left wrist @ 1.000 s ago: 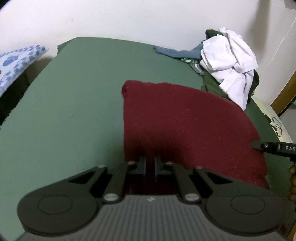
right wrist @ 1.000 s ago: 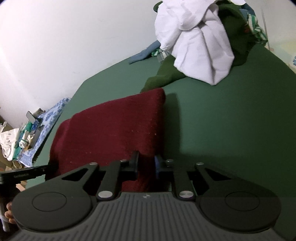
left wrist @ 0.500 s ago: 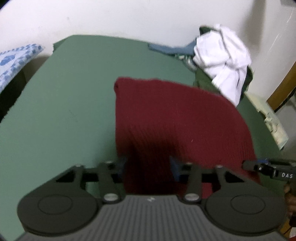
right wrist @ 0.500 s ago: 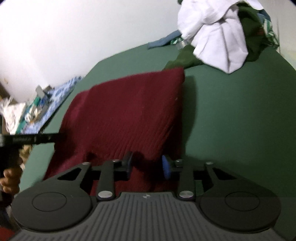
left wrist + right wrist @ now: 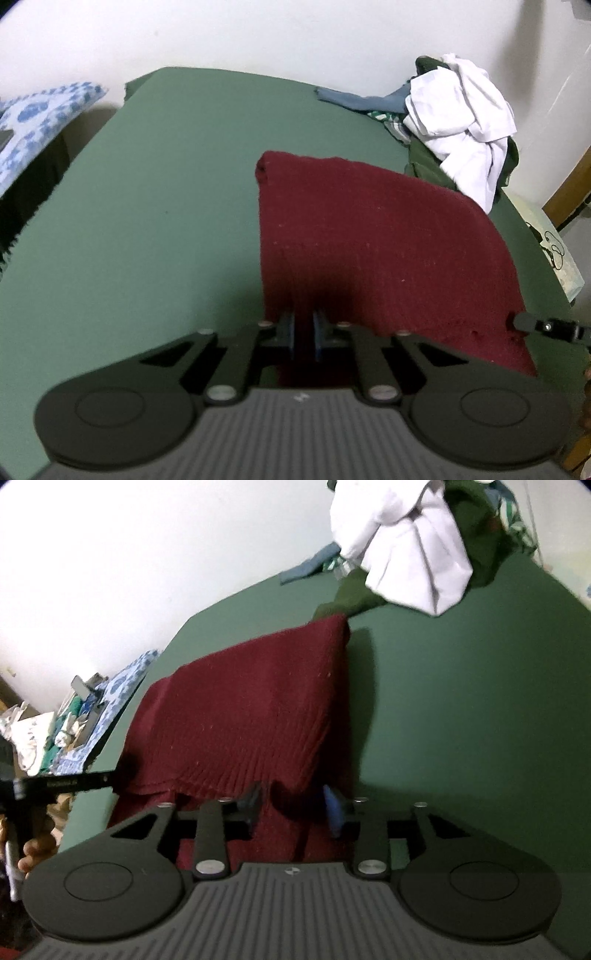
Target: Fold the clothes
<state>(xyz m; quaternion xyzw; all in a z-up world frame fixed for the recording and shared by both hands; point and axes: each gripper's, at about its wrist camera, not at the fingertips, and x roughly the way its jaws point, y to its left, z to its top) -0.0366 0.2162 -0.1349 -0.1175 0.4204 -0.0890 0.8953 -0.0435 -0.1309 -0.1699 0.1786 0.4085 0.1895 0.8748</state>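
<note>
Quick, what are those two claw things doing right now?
Left gripper: shut on the dark red knitted garment.
Right gripper: open, jaws just widened, garment edge between them.

Maroon knitted garment: ribbed, folded flat into a rough rectangle, lay on the green bed cover. Unfolded clothes pile, white piece uppermost, sat at its 1 o'clock.

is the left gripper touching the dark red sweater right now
Touching. In the left wrist view the left gripper is shut on the near edge of the dark red sweater, with the cloth running between its nearly closed fingers.
</note>
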